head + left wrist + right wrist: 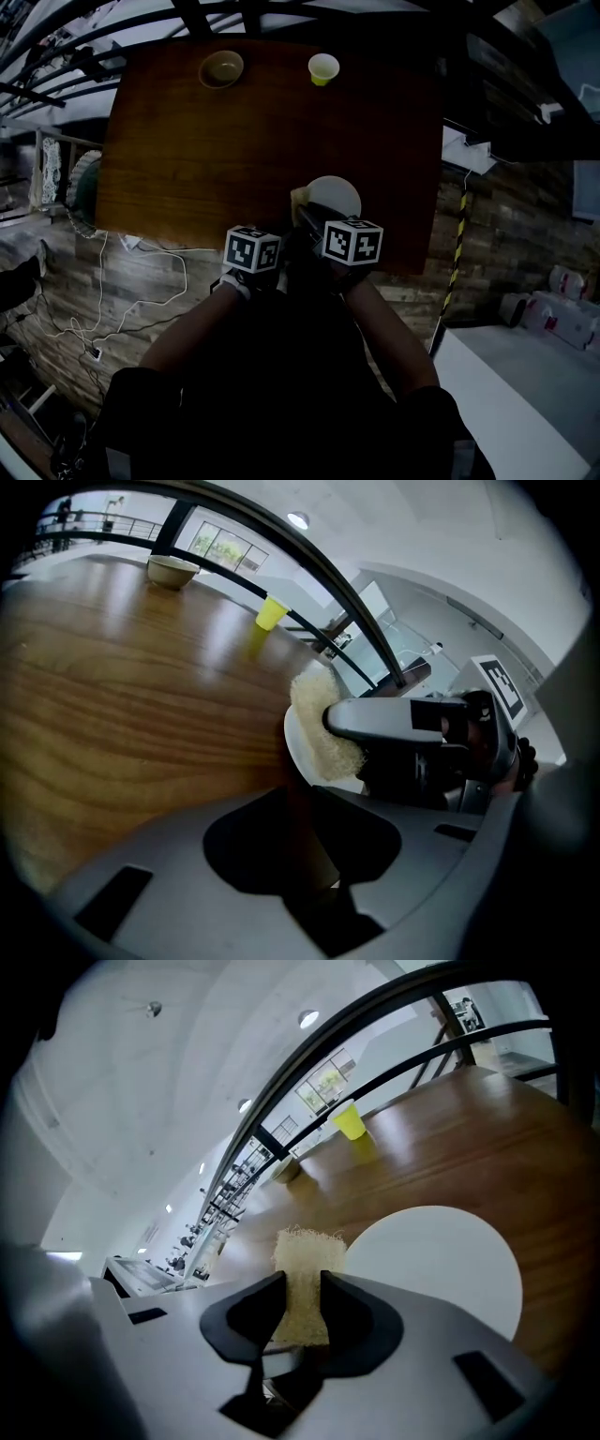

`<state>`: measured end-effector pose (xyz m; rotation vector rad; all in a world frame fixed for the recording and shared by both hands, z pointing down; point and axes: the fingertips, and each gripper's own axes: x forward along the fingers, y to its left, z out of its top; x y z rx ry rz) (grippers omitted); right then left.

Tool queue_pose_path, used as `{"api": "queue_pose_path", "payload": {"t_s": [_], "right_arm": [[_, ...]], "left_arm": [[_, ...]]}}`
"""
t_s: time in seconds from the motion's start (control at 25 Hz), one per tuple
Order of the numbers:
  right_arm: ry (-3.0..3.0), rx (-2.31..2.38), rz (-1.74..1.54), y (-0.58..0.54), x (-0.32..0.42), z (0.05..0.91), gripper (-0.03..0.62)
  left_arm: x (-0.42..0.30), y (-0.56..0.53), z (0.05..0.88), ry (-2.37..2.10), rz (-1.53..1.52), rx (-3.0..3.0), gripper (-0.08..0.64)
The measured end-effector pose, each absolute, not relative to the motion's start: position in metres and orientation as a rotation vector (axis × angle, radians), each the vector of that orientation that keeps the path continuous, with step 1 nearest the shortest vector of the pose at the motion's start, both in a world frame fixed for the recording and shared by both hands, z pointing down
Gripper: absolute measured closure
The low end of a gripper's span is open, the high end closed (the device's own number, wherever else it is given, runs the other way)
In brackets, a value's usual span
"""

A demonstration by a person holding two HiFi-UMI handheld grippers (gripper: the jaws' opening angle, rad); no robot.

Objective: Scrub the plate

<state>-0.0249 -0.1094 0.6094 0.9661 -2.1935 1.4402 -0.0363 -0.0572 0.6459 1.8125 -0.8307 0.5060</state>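
Well, the plate (441, 1260) looks stiff, slick and breakable, so the left gripper (302, 803) clamps its rim; the right gripper (302, 1288) squeezes a soft, fibrous scrub pad (307, 1249).

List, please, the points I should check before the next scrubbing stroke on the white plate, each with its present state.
1. Pad gripped: the right gripper is shut on the pale fibrous scrub pad: ok.
2. Pad on target: the pad lies against the white round plate near its rim: ok.
3. Plate steadied: the left gripper closes on a thin dark strip that runs into the plate's rim, apparently the rim itself: ok.
4. Room to move: the yellow cup and the beige bowl stand at the far edge of the brown wooden table, apart from the plate: ok.
5. Dirty spots on the plate: cannot tell.
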Motion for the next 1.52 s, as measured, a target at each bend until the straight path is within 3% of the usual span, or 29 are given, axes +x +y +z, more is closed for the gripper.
{"api": "queue_pose_path", "payload": {"t_s": [0.4, 0.88, 1.16, 1.52], "right_arm": [[-2.186, 0.985, 1.498, -0.108, -0.018, 0.618, 0.465], [-2.095, 1.268, 1.563, -0.107, 0.082, 0.626, 0.465], [-2.083, 1.338, 1.370, -0.101, 0.120, 0.612, 0.465], [-2.138, 1.220, 1.366, -0.091, 0.080, 0.602, 0.465]], "left_arm": [[-0.037, -0.054, 0.652, -0.820, 0.514, 1.807, 0.466], [-0.014, -0.069, 0.658, -0.792, 0.552, 1.798, 0.466], [-0.013, -0.071, 0.652, -0.796, 0.603, 1.799, 0.466], [-0.019, -0.066, 0.648, -0.814, 0.580, 1.786, 0.466]]}}
